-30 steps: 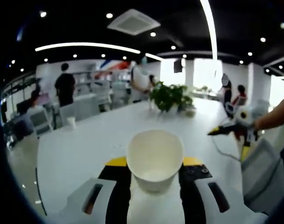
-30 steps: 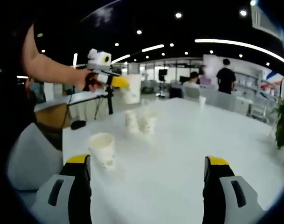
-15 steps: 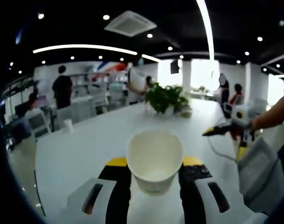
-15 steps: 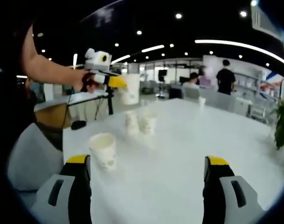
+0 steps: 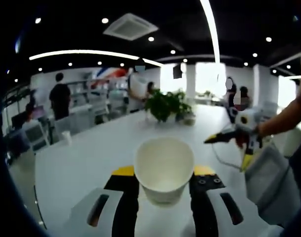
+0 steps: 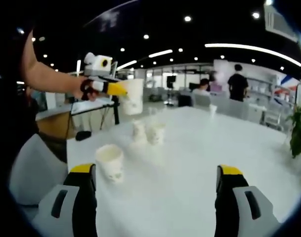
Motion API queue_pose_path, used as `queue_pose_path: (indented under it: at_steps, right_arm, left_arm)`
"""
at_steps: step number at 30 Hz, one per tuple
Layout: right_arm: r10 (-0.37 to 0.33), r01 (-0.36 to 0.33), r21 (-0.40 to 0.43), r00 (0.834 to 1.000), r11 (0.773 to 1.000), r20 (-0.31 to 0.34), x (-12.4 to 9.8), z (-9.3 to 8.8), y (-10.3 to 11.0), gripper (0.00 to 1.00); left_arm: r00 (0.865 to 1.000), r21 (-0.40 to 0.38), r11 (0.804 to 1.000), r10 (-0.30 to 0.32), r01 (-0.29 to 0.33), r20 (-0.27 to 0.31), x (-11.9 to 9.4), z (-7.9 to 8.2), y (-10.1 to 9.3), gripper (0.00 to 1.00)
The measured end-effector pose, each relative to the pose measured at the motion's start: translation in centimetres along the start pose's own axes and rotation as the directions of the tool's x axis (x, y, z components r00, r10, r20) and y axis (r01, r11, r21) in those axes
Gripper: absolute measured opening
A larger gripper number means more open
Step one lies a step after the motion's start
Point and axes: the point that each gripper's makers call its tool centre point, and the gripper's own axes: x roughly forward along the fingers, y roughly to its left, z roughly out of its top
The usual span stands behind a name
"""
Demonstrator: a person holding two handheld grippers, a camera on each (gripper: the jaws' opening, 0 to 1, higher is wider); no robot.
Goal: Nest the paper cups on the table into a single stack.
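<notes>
the left tool [image 5: 162, 180] pinches a paper cup [image 5: 164, 168] held up above the white tabletop [image 6: 190, 163]. the right tool [image 6: 157, 190] is spread wide, with three cups [image 6: 109, 163] standing ahead of it.

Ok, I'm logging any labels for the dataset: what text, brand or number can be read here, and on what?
None can be read.
Nearest paper cup: faint printed marks, too blurred to read.
Two farther cups: same.
Held cup in the left gripper: plain white.
</notes>
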Motion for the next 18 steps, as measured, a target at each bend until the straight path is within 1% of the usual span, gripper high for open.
queue_pose_path:
  at_steps: [13, 18]
  right_arm:
    - [0.009, -0.009, -0.005, 1.0, 1.0, -0.009, 0.0, -0.1, 0.5, 1.0]
    - [0.011, -0.011, -0.005, 1.0, 1.0, -0.011, 0.0, -0.2, 0.6, 1.0]
  left_arm:
    - [1.0, 0.014, 1.0, -0.022, 0.022, 0.009, -0.6, 0.6, -1.2, 0.38]
    - [0.999, 0.015, 0.999, -0.032, 0.031, 0.012, -0.7, 0.7, -2.0, 0.38]
